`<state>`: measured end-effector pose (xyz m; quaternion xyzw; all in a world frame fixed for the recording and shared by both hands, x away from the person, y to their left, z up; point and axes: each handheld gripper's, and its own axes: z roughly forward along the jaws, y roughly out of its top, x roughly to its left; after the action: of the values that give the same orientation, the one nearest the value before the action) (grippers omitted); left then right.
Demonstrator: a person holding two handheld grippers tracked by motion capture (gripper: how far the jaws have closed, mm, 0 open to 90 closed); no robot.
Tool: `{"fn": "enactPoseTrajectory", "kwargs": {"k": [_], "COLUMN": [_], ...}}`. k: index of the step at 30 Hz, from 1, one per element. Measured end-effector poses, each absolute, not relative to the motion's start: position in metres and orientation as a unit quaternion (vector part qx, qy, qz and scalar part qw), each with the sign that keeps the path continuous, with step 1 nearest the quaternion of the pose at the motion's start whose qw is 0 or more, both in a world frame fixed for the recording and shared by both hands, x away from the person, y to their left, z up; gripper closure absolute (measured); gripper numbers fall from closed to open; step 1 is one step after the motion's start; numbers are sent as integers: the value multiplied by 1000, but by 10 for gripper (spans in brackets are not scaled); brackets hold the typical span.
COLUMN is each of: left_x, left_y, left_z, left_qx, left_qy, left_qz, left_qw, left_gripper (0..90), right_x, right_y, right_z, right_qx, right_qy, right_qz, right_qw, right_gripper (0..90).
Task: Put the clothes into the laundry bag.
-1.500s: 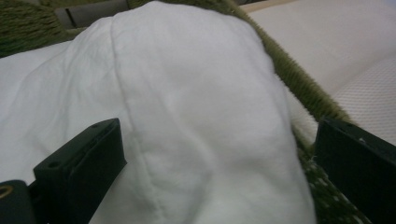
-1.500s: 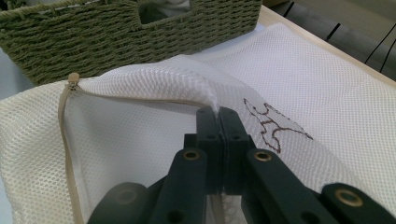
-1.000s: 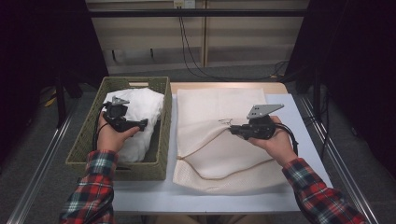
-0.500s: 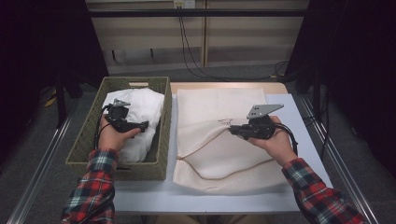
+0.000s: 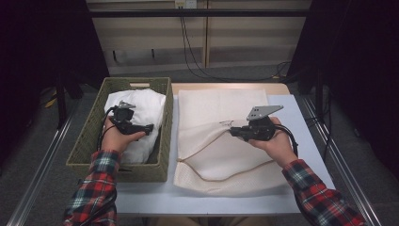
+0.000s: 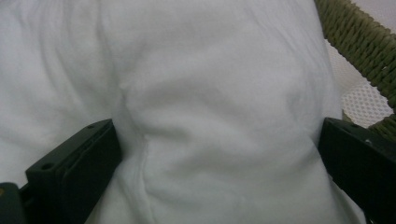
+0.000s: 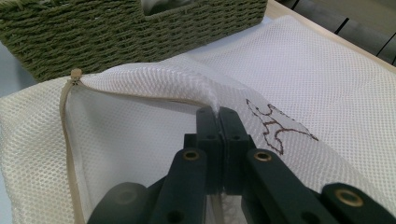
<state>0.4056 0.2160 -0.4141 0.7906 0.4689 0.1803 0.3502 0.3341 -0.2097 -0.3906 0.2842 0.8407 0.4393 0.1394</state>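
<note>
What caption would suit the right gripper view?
Right gripper pinches the mesh laundry bag edge, lifting its mouth open beside the woven basket.

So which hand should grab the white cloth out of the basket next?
Left. The left gripper is already in the basket, its open jaws either side of a fold of the white cloth. The right gripper is busy pinching up the mesh bag.

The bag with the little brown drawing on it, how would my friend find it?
Look at the white table, just right of the green woven basket. The cream mesh bag lies flat there, its opened edge pinched up by the right gripper. Unlike the white cloth in the basket, it is netted.
</note>
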Motion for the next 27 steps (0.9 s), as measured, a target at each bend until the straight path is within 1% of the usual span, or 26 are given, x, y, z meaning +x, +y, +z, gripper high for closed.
{"fn": "enactPoseTrajectory", "kwargs": {"k": [6,11,12,14,17,22,27], "left_x": [408,412,414,414,416,418,419], "left_y": [210,208,207,207,208,213,215], "left_z": [-421,-428,-431,-432,-436,-440,-443], "left_qx": [801,805,802,801,799,795,792], "left_qy": [465,471,473,477,481,495,503], "left_qz": [203,206,216,214,226,230,221], "left_qw": [317,297,294,292,281,265,266], "left_gripper": [0,0,0,0,0,11,20], "right_x": [335,336,336,336,336,336,337], "right_y": [-208,-209,-209,-209,-209,-210,-210], "right_z": [-391,-391,-391,-391,-391,-391,-392], "right_qx": [284,285,287,287,286,289,292], "right_qy": [841,841,839,839,840,838,837], "right_qz": [439,438,439,439,439,440,440], "right_qw": [141,143,143,143,143,143,142], "right_gripper": [890,890,890,890,890,890,890]}}
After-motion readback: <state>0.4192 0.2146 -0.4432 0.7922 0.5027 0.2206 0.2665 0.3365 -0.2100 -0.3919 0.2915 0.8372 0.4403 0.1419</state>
